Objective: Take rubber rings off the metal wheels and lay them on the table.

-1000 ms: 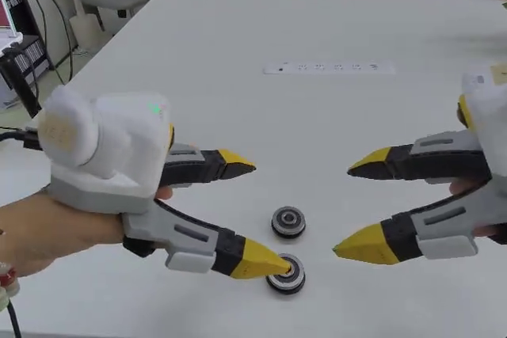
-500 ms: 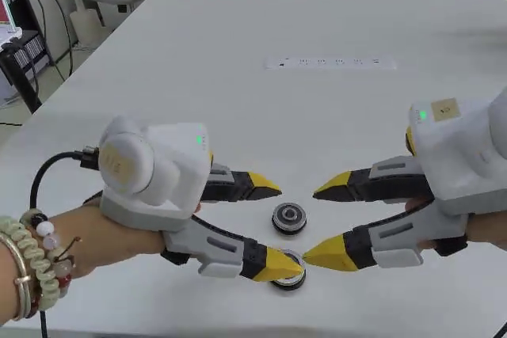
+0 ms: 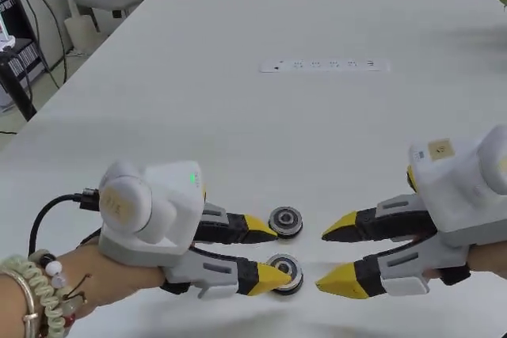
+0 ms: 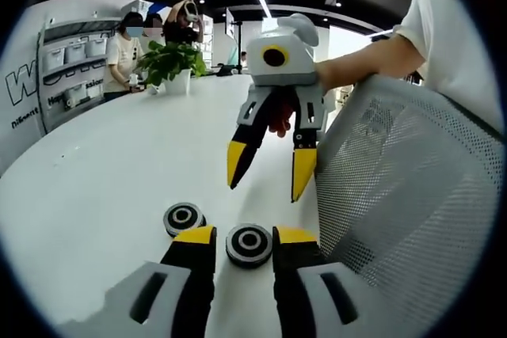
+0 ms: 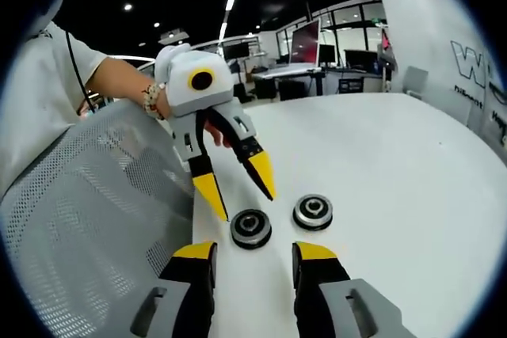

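Two metal wheels lie flat on the table [image 3: 238, 116], the far wheel [image 3: 285, 220] just behind the near wheel [image 3: 285, 272], both with dark rubber rings [image 4: 231, 246] on their rims. My left gripper [image 3: 279, 252] is spread apart with the near wheel between its jaw tips, not clenched on it, while my right gripper [image 3: 322, 259] hangs just right of the near wheel, jaws released and holding nothing. Well beyond the near wheel a power strip [image 3: 325, 65] lies on the table.
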`<state>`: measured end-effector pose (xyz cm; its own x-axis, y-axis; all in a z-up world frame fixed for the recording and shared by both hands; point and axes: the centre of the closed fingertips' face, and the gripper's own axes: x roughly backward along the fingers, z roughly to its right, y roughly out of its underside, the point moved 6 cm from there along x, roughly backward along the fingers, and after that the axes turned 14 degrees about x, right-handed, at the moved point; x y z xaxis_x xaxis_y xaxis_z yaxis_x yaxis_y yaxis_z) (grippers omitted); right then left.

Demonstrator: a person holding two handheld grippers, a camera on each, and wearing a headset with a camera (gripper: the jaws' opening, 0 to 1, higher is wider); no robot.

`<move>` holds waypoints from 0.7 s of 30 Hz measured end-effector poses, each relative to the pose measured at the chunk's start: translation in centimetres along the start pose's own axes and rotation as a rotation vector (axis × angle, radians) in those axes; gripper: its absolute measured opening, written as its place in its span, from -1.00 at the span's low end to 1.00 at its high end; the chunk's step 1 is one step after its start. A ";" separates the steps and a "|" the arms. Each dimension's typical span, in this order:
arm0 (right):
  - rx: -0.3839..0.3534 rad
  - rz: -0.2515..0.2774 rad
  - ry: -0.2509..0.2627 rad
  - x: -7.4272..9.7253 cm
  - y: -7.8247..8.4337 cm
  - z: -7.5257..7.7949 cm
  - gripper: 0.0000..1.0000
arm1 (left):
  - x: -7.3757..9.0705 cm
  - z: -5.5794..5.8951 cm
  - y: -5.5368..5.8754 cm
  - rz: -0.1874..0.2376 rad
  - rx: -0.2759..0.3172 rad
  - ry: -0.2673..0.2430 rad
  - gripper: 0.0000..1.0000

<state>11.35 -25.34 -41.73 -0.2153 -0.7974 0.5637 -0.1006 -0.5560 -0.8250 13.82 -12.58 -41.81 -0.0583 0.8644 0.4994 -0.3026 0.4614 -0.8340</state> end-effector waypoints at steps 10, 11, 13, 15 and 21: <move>-0.010 -0.021 -0.004 -0.5 0.7 -0.2 -0.34 | -0.5 0.1 0.8 -0.045 -0.038 0.000 -0.77; -0.011 -0.021 -0.005 -0.5 0.7 -0.2 -0.34 | -0.6 0.1 0.8 -0.046 -0.041 0.001 -0.79; -0.013 -0.021 -0.007 -0.6 0.6 -0.3 -0.35 | -0.7 0.0 1.1 -0.069 -0.066 -0.009 -0.79; -0.012 -0.024 -0.007 -0.8 0.7 -0.3 -0.36 | -0.7 0.1 0.9 -0.052 -0.054 -0.003 -0.80; -0.013 -0.031 -0.015 -1.1 0.8 -0.6 -0.39 | -0.6 0.1 1.0 -0.044 -0.038 0.002 -0.81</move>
<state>10.94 -24.76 -43.05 -0.1973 -0.7831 0.5898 -0.1199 -0.5779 -0.8073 13.45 -12.64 -42.85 -0.0442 0.8435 0.5354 -0.2685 0.5061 -0.8196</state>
